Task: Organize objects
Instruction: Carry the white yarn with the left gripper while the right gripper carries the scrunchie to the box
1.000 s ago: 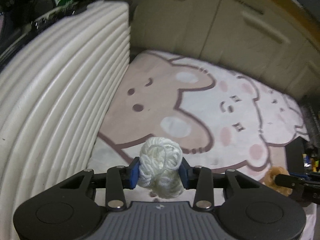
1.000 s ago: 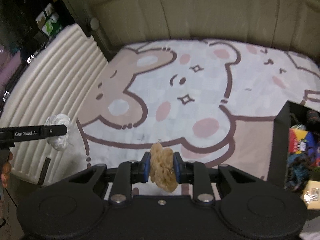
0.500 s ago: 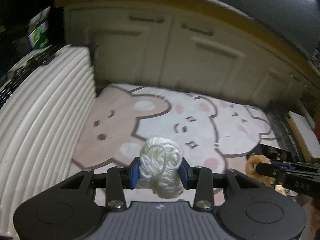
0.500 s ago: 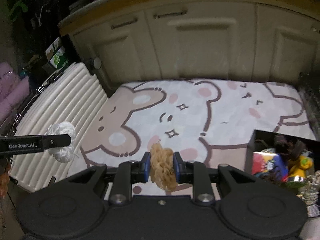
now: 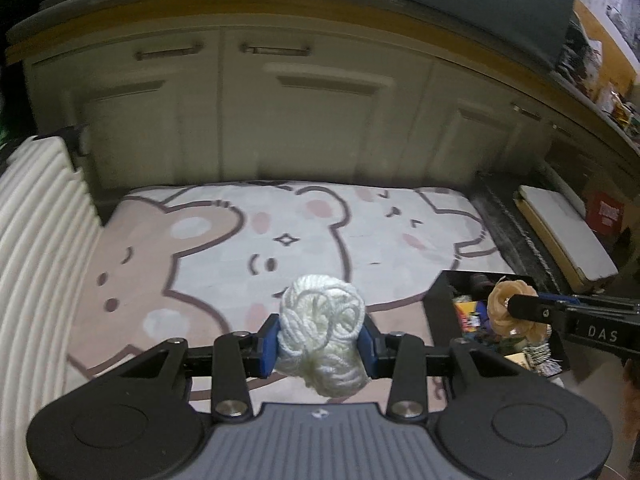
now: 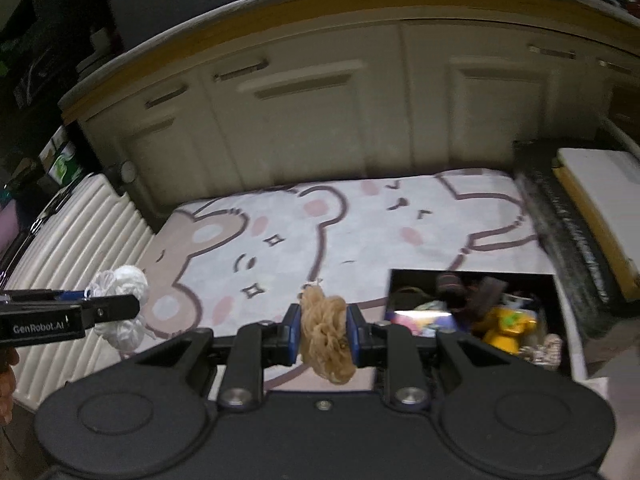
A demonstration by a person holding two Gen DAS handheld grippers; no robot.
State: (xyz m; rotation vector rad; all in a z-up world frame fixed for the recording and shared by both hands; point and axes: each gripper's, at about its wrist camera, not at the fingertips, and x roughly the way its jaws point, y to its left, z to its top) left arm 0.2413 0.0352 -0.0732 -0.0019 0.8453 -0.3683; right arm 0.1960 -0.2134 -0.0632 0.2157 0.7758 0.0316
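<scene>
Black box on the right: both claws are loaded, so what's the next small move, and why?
Probably carry the right claw on over the black box and release there. It is shut on the tan tuft, the box is open and nearest that side, while the left claw holds white yarn farther away.

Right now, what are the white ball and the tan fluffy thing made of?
The white ball looks like soft matte yarn or cord: thick twisted strands loop and coil over its surface. The tan fluffy thing seems to be thin crinkled fabric or fine fibre bunched like a flower; its ruffled edges suggest that, but blur leaves it open.
</scene>
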